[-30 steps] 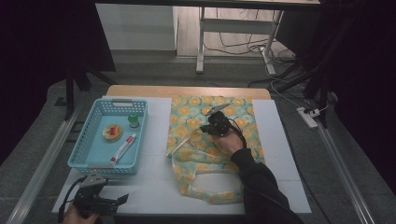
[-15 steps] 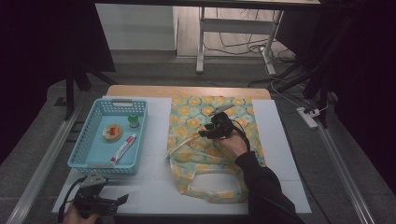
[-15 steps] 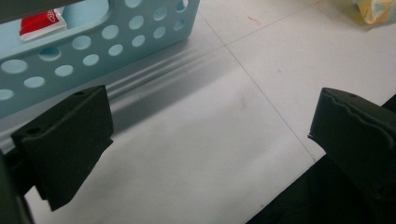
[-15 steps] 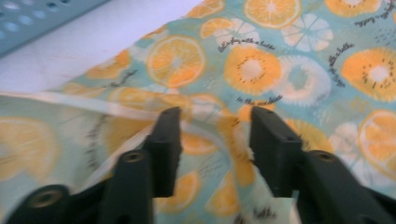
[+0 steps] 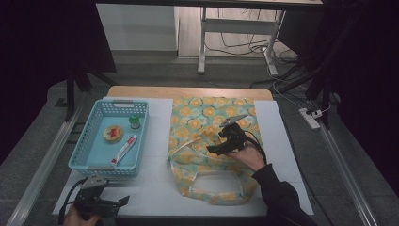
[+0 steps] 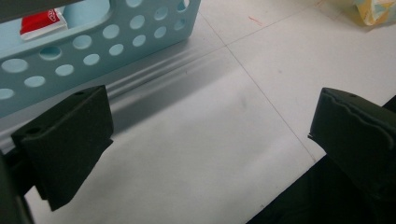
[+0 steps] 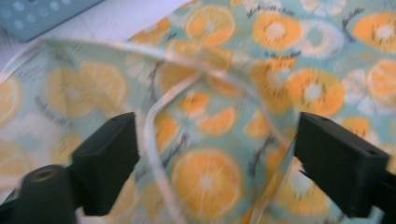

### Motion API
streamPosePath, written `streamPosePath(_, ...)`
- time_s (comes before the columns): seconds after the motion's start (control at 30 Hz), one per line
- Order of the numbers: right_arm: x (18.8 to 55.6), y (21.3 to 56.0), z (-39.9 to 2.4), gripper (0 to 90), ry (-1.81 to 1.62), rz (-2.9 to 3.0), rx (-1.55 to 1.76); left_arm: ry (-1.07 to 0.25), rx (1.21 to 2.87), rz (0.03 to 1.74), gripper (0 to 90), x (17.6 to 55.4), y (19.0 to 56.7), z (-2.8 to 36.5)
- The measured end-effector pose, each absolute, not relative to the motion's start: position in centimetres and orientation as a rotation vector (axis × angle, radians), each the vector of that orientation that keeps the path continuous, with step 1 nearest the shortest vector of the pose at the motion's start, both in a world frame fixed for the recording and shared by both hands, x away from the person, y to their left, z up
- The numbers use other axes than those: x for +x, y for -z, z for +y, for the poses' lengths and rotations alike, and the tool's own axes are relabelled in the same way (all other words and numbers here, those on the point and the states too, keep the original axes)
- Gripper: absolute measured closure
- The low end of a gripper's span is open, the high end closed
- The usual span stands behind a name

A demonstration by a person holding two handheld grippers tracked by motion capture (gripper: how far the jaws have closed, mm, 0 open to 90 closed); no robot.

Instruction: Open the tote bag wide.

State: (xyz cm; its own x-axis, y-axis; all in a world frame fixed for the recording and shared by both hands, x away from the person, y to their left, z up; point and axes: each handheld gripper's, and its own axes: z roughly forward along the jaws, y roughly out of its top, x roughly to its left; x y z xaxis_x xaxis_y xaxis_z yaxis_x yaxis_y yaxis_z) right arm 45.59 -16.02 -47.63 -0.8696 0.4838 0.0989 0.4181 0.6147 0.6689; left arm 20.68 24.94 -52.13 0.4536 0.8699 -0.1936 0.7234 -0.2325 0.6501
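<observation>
Right gripper (image 5: 217, 144) sits over the middle of the tote bag (image 5: 207, 117), jaws spread wide apart after just opening up, nothing pinched between them. Looking along it in the right gripper view (image 7: 215, 163), the pale strap (image 7: 156, 140) of the bag loops up between the two black jaws, closer to the one at 9 o'clock, but neither pad is pressing on it, and the orange-slice print on the cloth (image 7: 280, 70) spreads out toward 12 o'clock, a bit blurry. From above, the bag lies flat on the white table (image 5: 282, 141), mouth and handle loop down at 6 o'clock, the rest of the cloth running up to 12. The person's hand (image 5: 247, 157) and dark sleeve (image 5: 277, 197) come in from about 5 o'clock of the bag. Over at 9 o'clock of the bag is a light blue basket (image 5: 89, 150) with a small green-capped bottle (image 5: 135, 122), a round orange thing (image 5: 113, 133) and a red-and-white tube (image 5: 124, 149) in it. Left gripper (image 5: 123, 201) rests low at the table's near edge, around 6 o'clock of the basket, also gaping with nothing in it; the left gripper view (image 6: 210, 149) has bare tabletop between the jaws and the basket wall (image 6: 116, 42) up at 11 o'clock.
</observation>
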Motion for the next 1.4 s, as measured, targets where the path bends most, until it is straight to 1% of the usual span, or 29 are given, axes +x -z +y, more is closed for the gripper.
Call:
streamPosePath(0.1,44.6,47.7,-16.9,6.0,-1.07,2.759,0.771,-0.271,2.016,1.328,0.0,20.7,52.1,24.9)
streamPosePath(0.23,43.2,48.5,-18.4,4.8,-1.003,2.774,0.767,-0.272,2.017,1.329,0.0,20.7,52.1,24.9)
streamPosePath(0.33,42.7,49.1,-18.9,4.9,-0.959,2.781,0.759,-0.272,2.017,1.328,0.0,20.7,52.1,24.9)
streamPosePath(0.47,42.5,50.6,-20.2,7.2,-0.862,2.778,0.772,-0.273,2.018,1.327,0.0,20.7,52.1,24.9)
streamPosePath(0.63,42.2,51.8,-20.5,9.4,-0.783,2.765,0.727,-0.274,2.018,1.326,0.0,20.7,52.1,24.9)
streamPosePath(0.7,42.1,51.7,-20.5,15.7,-0.789,2.762,0.716,-0.275,2.02,1.324,0.0,20.7,52.1,24.9)
streamPosePath(0.73,42.1,51.7,-20.5,15.7,-0.789,2.762,0.716,-0.274,2.02,1.325,0.0,20.7,52.1,24.9)
streamPosePath(0.77,41.9,51.6,-20.6,26.3,-0.802,2.768,0.682,-0.274,2.019,1.326,0.0,20.7,52.1,24.9)
streamPosePath(0.83,41.6,51.4,-20.5,37.3,-0.816,2.776,0.659,-0.273,2.019,1.326,0.0,20.7,52.1,24.9)
streamPosePath(0.87,41.6,51.3,-20.5,44.3,-0.813,2.779,0.65,-0.273,2.019,1.326,0.0,20.7,52.1,24.9)
streamPosePath(0.9,41.6,51.3,-20.5,44.3,-0.813,2.779,0.65,-0.272,2.022,1.324,0.0,20.7,52.1,24.9)
streamPosePath(0.93,41.5,51.2,-20.4,54.6,-0.81,2.788,0.638,-0.273,2.022,1.324,0.0,20.7,52.1,24.9)
streamPosePath(1.0,41.4,51.1,-20.3,66.9,-0.811,2.799,0.621,-0.275,2.022,1.324,0.0,20.7,52.1,24.9)
streamPosePath(1.03,41.3,51.1,-20.2,74.7,-0.814,2.8,0.612,-0.272,2.023,1.325,0.0,20.7,52.1,24.9)
streamPosePath(1.07,41.3,51.1,-20.2,74.7,-0.814,2.8,0.612,-0.272,2.023,1.325,0.0,20.7,52.1,24.9)
streamPosePath(1.1,41.1,50.9,-20.1,88.7,-0.793,2.8,0.574,-0.272,2.022,1.324,0.0,20.7,52.1,24.9)
streamPosePath(1.3,41.7,50.7,-20.1,90.0,-0.822,2.822,0.646,-0.269,2.018,1.327,0.0,20.7,52.1,24.9)
streamPosePath(1.4,42.0,50.0,-20.2,90.0,-0.887,2.801,0.656,-0.27,2.018,1.327,0.0,20.7,52.1,24.9)
